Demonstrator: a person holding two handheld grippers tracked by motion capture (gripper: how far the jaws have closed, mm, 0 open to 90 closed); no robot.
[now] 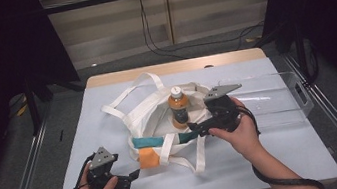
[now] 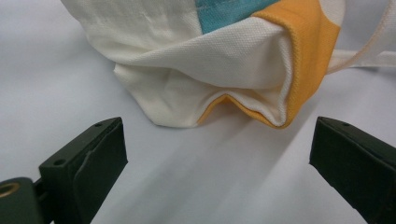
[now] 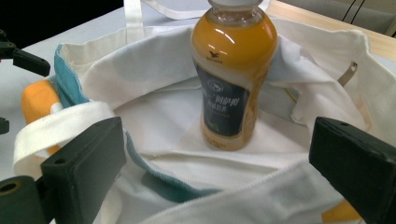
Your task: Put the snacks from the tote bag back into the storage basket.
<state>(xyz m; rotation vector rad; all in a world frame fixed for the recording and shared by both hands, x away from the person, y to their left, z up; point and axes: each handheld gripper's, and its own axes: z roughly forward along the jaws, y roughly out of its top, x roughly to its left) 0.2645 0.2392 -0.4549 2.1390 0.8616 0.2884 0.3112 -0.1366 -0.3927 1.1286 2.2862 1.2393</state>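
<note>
A white tote bag (image 1: pixel 152 114) with teal and orange patches lies open on the table. An orange drink bottle (image 1: pixel 179 107) stands upright inside it. My right gripper (image 1: pixel 195 129) is at the bag's near rim, open. In the right gripper view the bottle (image 3: pixel 233 79) stands just ahead of the wide jaws of my right gripper (image 3: pixel 217 140), and the bag's rim (image 3: pixel 261 193) crosses low between them. My left gripper (image 1: pixel 134 175) is open on the table by the bag's orange corner (image 2: pixel 303 56), which lies just beyond the jaws of the gripper (image 2: pixel 219 140) and touches neither.
A clear plastic box (image 1: pixel 278 96) sits on the table's right side, close behind my right hand. The bag's long handles (image 1: pixel 131 92) sprawl toward the far left. Cables (image 1: pixel 189 46) lie on the floor behind the table.
</note>
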